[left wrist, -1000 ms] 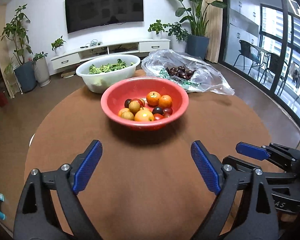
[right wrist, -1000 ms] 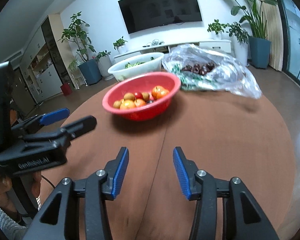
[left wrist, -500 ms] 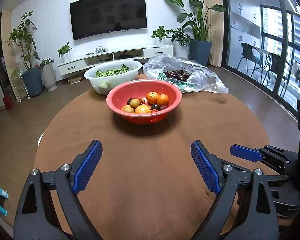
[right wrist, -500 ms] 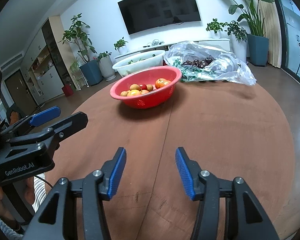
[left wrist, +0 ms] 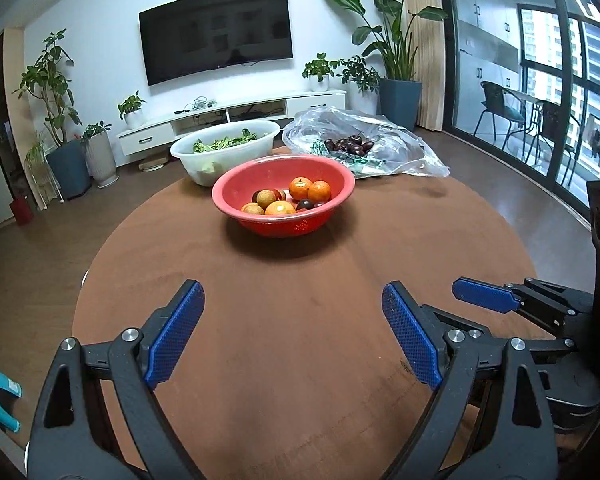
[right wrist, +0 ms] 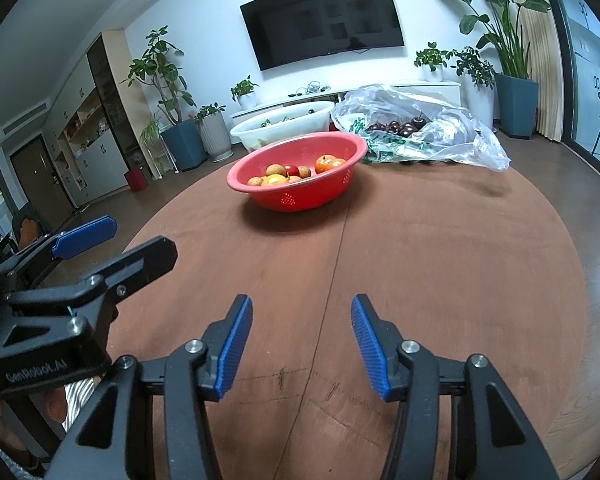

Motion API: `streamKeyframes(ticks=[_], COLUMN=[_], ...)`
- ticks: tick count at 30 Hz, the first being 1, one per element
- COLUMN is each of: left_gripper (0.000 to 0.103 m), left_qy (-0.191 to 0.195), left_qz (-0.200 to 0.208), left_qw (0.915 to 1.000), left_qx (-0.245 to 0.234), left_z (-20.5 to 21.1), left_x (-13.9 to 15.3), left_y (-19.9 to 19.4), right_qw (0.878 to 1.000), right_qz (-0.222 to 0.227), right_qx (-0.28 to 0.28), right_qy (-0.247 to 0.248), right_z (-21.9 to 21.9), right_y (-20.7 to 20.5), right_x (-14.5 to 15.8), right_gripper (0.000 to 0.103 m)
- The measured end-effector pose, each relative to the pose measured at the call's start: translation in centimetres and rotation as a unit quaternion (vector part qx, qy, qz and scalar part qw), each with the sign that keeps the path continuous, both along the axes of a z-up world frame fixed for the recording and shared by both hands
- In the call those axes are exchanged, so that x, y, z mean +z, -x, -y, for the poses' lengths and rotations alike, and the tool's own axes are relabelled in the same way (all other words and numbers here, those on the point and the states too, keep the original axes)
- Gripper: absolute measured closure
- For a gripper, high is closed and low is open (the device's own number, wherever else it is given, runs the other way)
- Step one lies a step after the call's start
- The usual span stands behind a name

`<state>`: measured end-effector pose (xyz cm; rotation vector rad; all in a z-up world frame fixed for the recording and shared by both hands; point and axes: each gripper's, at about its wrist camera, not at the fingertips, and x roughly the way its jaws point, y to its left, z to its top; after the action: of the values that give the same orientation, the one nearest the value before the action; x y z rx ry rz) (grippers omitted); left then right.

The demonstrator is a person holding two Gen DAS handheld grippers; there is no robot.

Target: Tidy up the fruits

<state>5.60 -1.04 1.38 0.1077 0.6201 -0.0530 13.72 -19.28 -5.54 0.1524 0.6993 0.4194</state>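
The red bowl [left wrist: 283,184] of fruit sits straight ahead, well apart from both grippers (left [left wrist: 292,340], right [right wrist: 301,346]), jaws released, empty; neither clearly nearer.

One round brown surface [left wrist: 300,340] carries two bowls and one bag. One red bowl [left wrist: 340,176] sits at the middle; one white bowl [left wrist: 188,156] of greens sits far left; one clear plastic bag [left wrist: 400,152] of dark cherries [left wrist: 348,145] lies far right. The red bowl shows two oranges [left wrist: 319,191], about three tan fruits [left wrist: 266,198] and a few dark ones, too crowded to count exactly.
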Motion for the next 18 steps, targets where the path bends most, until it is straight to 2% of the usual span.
streamKeyframes(ticks=[18], left_gripper=[0.012], left_qy=[0.008], left_qz=[-0.002], left_qw=[1.0000], left_qx=[-0.003], left_z=[-0.07], left_x=[-0.17], left_y=[0.61], right_qw=[1.000], right_qz=[0.000], right_qx=[0.001], right_qy=[0.002], right_z=[-0.07], right_y=[0.41], right_x=[-0.08], right_gripper=[0.048])
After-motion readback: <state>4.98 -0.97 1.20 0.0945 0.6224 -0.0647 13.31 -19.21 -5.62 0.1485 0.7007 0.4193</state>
